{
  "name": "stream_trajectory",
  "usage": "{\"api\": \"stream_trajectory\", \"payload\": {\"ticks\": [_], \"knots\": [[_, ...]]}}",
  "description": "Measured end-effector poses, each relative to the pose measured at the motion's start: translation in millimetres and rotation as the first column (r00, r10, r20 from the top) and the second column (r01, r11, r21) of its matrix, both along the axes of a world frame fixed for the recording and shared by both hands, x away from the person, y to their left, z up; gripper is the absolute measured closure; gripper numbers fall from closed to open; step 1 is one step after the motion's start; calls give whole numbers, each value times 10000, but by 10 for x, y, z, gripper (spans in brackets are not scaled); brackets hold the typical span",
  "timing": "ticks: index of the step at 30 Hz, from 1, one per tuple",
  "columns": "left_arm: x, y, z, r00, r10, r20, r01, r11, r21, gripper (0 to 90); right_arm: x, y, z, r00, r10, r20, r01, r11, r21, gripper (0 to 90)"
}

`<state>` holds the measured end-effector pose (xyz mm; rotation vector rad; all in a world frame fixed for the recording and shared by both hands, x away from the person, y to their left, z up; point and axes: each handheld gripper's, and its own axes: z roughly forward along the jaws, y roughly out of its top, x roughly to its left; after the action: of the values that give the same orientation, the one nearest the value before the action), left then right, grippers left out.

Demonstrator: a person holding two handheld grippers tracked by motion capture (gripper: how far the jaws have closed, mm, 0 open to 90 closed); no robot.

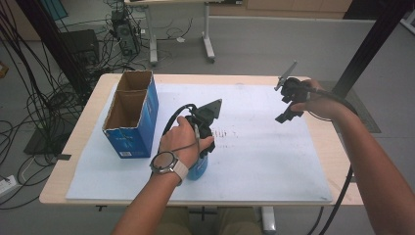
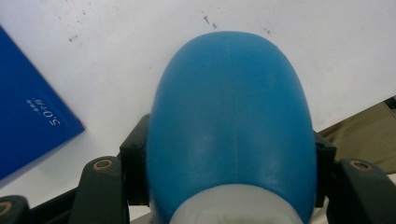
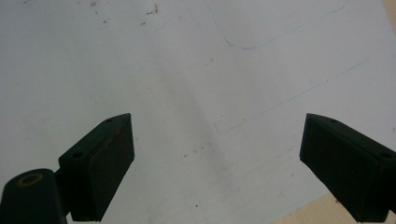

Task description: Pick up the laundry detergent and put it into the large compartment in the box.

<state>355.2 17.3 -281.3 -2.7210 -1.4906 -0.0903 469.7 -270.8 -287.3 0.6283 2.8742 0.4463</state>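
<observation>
My grippers (image 1: 205, 128) (image 1: 288, 105) are black, each topped by a grey three-cornered plate with a black cable trailing; brass-ringed screws sit at the jaws. My left wrist wears a pale-strapped watch (image 1: 165, 162).

A smooth blue bottle (image 2: 231, 126) with a rounded end and a pale grey band at its near end filled the frame's centre, clamped at both sides, above the white tabletop (image 2: 140, 56).
</observation>
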Motion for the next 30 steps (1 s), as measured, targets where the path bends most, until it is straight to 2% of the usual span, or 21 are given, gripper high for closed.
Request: {"api": "stream_trajectory", "payload": {"ticks": [10,12,21,30], "knots": [[-15,32,125,9997,252,52,-251,9996,-131,383,-18,1,12,10000,0,9,0,10000,22,98],[-10,44,169,9992,403,51,-401,9990,-205,383,-22,-2,17,10000,3,17,-4,10000,52,98],[-15,36,405,9985,508,186,-505,9986,-148,383,-34,-12,30,10000,-8,38,8,10000,86,98],[-21,32,569,9980,591,232,-587,9981,-173,383,-47,-17,63,10000,-14,97,13,10000,84,98]]}}
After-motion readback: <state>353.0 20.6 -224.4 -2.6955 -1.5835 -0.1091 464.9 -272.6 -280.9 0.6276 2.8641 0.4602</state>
